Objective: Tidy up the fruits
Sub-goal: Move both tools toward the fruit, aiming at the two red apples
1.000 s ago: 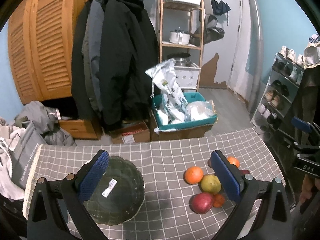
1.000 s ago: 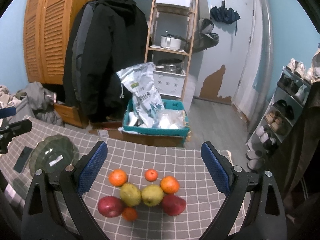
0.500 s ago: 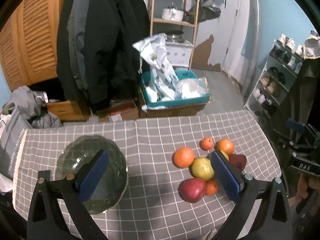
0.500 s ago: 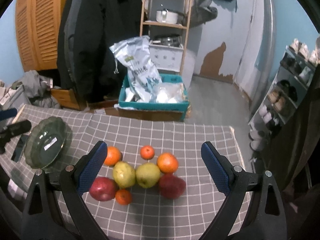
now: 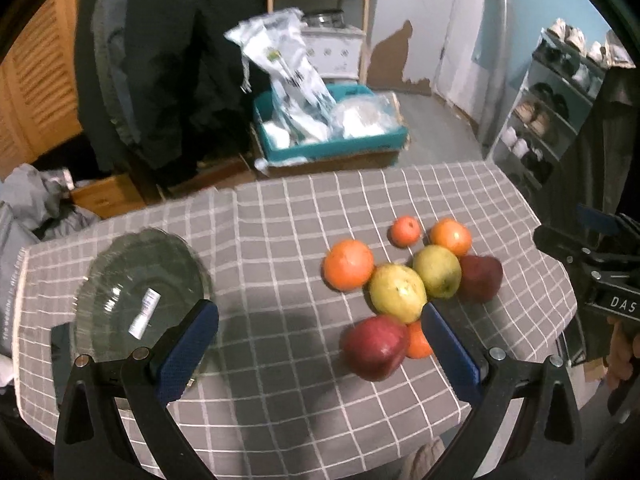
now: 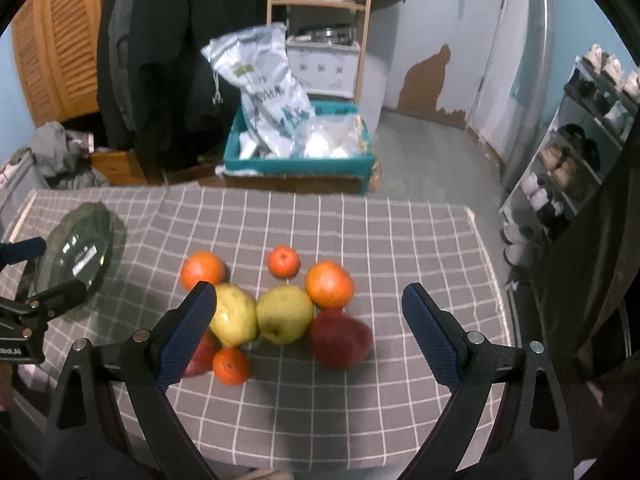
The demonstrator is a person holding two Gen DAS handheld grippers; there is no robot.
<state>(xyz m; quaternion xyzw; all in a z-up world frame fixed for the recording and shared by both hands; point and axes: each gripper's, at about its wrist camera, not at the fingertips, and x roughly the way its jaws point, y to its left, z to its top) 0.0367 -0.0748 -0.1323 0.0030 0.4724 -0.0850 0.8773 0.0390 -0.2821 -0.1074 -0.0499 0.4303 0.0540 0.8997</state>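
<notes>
Both tongs (image 5: 318, 350) (image 6: 310, 334) released; round glossy fruits (image 6: 284, 314) clustered on checked cloth (image 5: 280, 216); scalloped glass bowl (image 5: 140, 300) apart.

Dim indoor light; motion blur throughout; strong fisheye bending at edges; soft shadow cast on grey checked tablecloth (image 5: 280, 320).

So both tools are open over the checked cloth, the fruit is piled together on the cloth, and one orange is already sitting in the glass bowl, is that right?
Not quite. The glass bowl holds no fruit; the left wrist view shows only a label inside it. All the fruit is piled together on the checked cloth, and both the left tool and right tool are open.
</notes>
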